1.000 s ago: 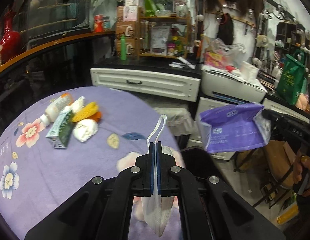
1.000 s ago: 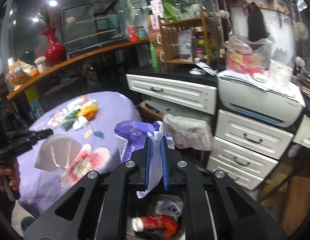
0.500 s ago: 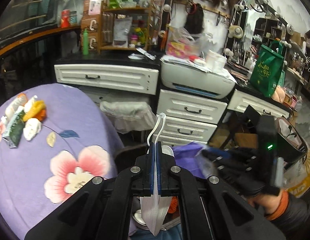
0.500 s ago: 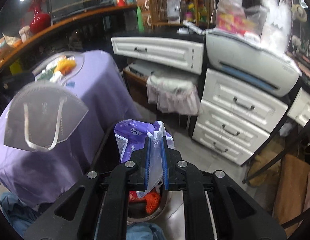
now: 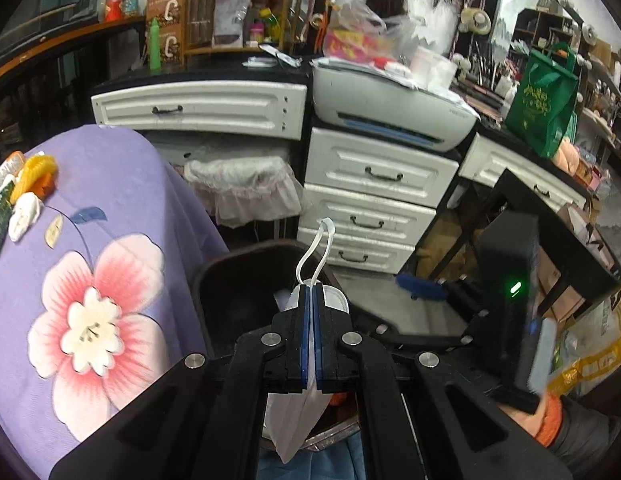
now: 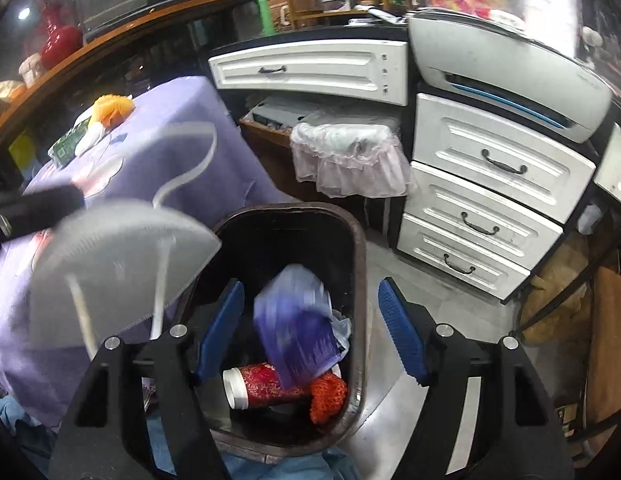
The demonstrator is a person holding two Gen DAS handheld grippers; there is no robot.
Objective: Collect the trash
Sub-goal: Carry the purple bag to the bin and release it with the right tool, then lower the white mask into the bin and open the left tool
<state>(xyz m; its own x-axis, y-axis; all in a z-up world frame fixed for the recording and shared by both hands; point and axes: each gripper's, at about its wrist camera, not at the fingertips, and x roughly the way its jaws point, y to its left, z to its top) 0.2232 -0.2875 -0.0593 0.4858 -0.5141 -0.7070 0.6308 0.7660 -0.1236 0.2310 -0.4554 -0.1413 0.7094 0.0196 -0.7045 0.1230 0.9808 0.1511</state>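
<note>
My left gripper (image 5: 310, 300) is shut on a white face mask (image 5: 296, 416), held above the dark trash bin (image 5: 230, 280). The mask also shows blurred at the left of the right wrist view (image 6: 110, 272). My right gripper (image 6: 310, 320) is open and empty right over the bin (image 6: 360, 280). A purple plastic bag (image 6: 298, 328) is in the bin, blurred, above a red bottle (image 6: 262, 386) and an orange net (image 6: 328, 398). More trash (image 5: 26, 192) lies on the purple flowered tablecloth (image 5: 110, 184).
White drawers (image 6: 490, 200) and a grey printer (image 5: 390, 108) stand behind the bin. A small bin with a pale liner (image 6: 346, 152) sits under the counter. A black stand (image 5: 530, 208) is to the right. The cluttered counter runs along the back.
My right gripper has opened and the purple bag has dropped into the bin. My left gripper with the mask has moved closer over the bin.
</note>
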